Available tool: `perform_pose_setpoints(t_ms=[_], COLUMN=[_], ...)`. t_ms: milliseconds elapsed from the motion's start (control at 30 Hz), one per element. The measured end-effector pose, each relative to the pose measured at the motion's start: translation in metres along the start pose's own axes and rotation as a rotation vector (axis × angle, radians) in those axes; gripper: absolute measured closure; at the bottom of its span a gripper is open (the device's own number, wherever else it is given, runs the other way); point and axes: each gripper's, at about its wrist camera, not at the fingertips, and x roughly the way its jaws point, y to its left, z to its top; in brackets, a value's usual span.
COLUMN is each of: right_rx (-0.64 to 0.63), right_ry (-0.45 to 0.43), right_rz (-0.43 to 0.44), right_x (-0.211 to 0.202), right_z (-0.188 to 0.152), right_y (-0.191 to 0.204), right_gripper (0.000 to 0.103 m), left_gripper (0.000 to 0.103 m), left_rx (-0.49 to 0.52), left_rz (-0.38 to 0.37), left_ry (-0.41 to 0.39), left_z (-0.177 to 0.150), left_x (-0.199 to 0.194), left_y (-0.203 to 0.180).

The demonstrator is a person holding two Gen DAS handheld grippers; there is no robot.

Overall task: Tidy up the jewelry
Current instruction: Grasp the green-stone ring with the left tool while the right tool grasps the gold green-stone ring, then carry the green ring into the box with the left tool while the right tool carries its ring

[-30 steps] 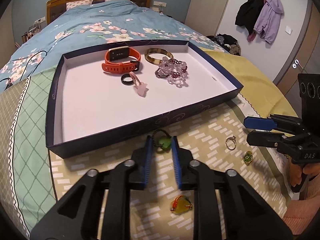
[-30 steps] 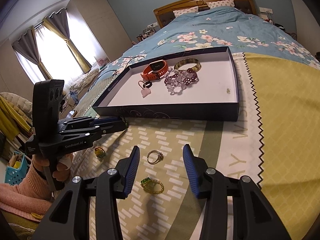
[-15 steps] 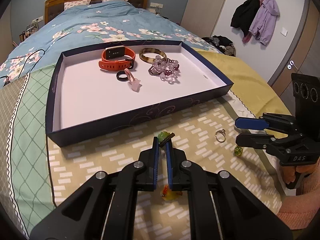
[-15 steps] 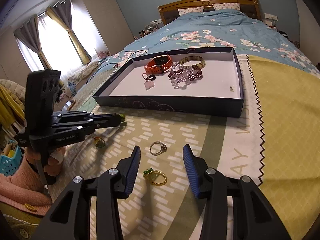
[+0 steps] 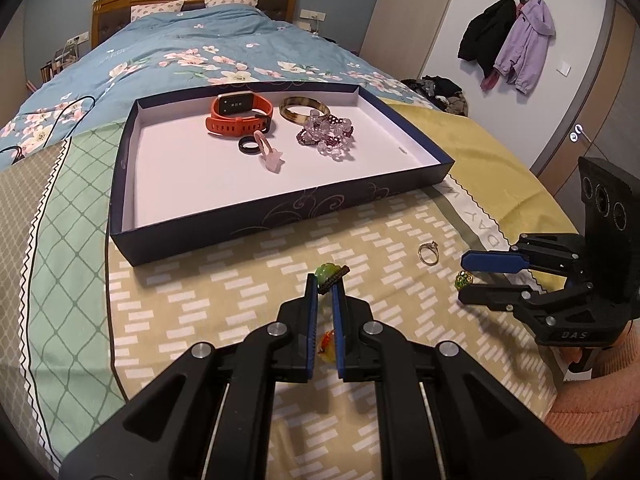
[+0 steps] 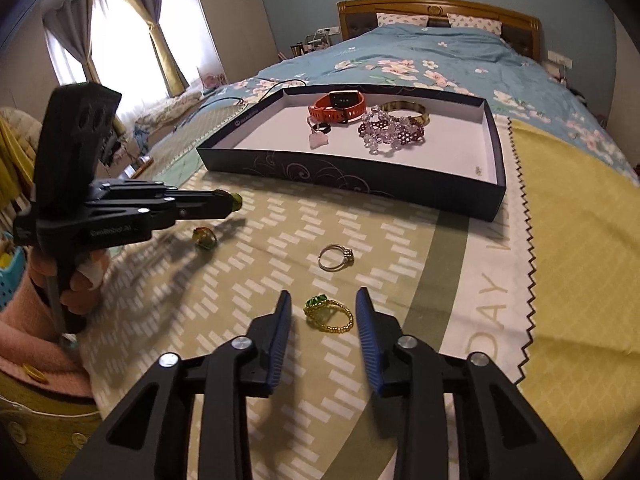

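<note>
My left gripper [image 5: 325, 285] is shut on a green-stone ring [image 5: 329, 272] and holds it above the patterned cloth, short of the dark blue tray [image 5: 280, 216]. From the right wrist view the left gripper [image 6: 230, 202] hangs in the air with the ring [image 6: 236, 199] at its tips. My right gripper [image 6: 322, 312] is open, its fingers either side of a gold bead ring with a green stone [image 6: 330, 314] on the cloth. A silver ring [image 6: 335, 258] lies just beyond. An amber ring [image 6: 204, 237] lies under the left gripper.
The tray [image 6: 494, 136] holds an orange watch [image 5: 239, 114], a brown bangle [image 5: 302, 109], crystal bead bracelets [image 5: 328, 136], a black ring [image 5: 249, 145] and a pink clip [image 5: 270, 154]. A blue floral duvet [image 5: 192, 52] lies behind. Yellow cloth [image 6: 576, 208] covers the right side.
My left gripper closed on the green-stone ring and lifted it off the cloth. My right gripper moved slightly forward around the gold bead ring and stayed open.
</note>
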Motion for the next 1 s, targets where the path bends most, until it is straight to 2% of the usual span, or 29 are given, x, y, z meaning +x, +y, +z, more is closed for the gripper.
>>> perform_pose_setpoints(t_ms=[67, 267, 1000], right_rx=[-0.011, -0.013, 0.03], right_ry=[0.001, -0.01, -0.134], right_rz=[-0.008, -0.013, 0.043], right_x=[0.001, -0.001, -0.018], right_z=[0.0, 0.0, 0.027], right_y=[0.001, 0.001, 0.0], right_gripper=[0.086, 0.093, 0.094], left_gripper=[0.096, 0.096, 0.096], left_rx=[-0.002, -0.015, -0.009], left_rz=[-0.003, -0.005, -0.016], left_ry=[-0.003, -0.012, -0.085], left_z=[-0.002, -0.004, 0.008], left_x=[-0.002, -0.006, -0.032], left_y=[0.0, 0.002, -0.005])
